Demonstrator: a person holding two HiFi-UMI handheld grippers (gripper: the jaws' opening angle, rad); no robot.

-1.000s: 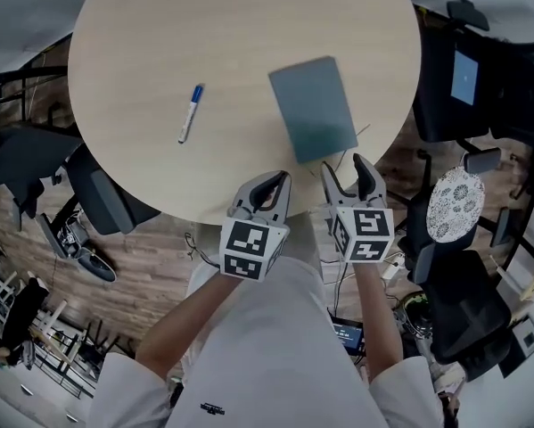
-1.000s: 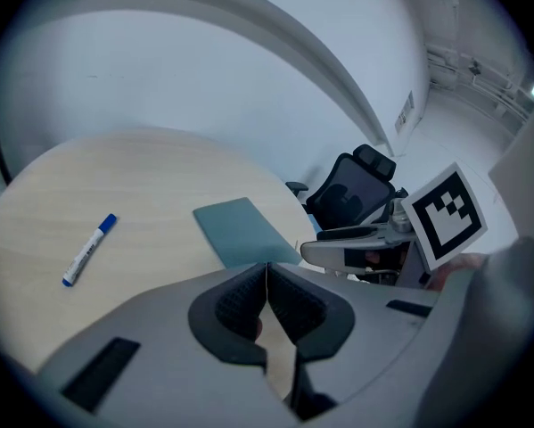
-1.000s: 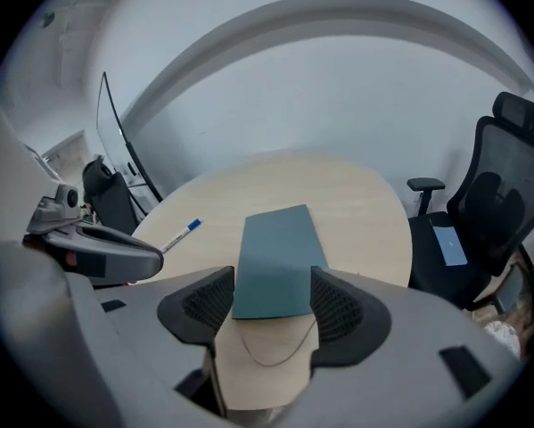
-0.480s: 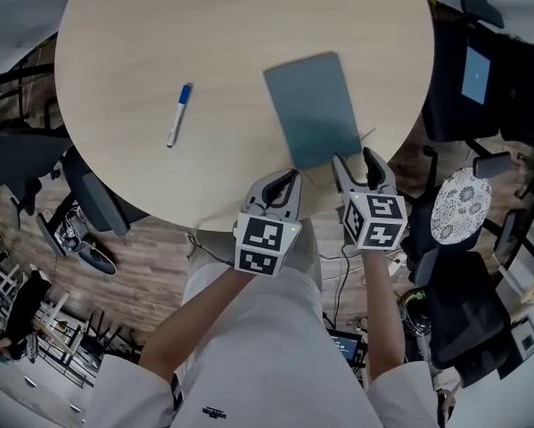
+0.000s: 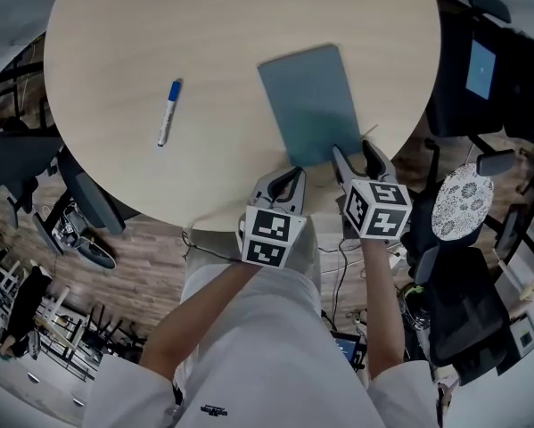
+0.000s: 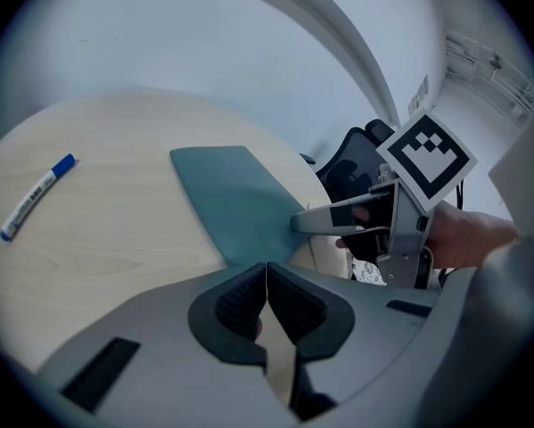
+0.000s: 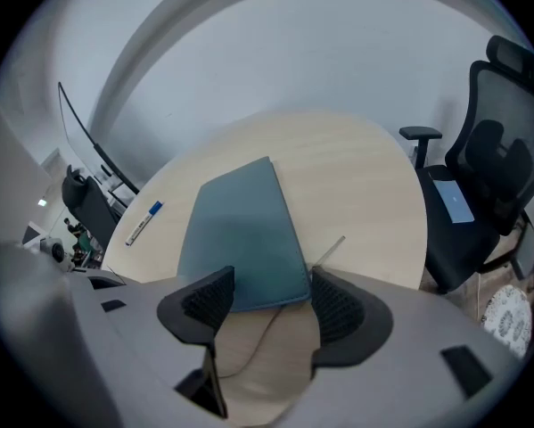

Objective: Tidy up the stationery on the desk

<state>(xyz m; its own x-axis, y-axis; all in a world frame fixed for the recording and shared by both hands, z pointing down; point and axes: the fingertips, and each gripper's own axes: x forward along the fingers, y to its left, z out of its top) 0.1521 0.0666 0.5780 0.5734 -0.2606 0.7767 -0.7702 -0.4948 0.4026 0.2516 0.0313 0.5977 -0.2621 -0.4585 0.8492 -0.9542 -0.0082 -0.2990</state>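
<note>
Teal notebook (image 5: 311, 101) lies on the right part of the round table (image 5: 204, 34), with the blue-capped marker (image 5: 168, 112) well off to its left. Right gripper (image 5: 354, 155) sits at the notebook's near edge, jaws spread wide, nothing pinched. Left gripper (image 5: 286, 181) is just beside it at the table's near rim, jaws pressed together and empty.

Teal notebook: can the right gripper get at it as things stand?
Probably yes. The right gripper is open, and the near edge of the teal notebook lies just ahead of its jaws with nothing in the way. The left gripper, shut, sits off to the side.
</note>
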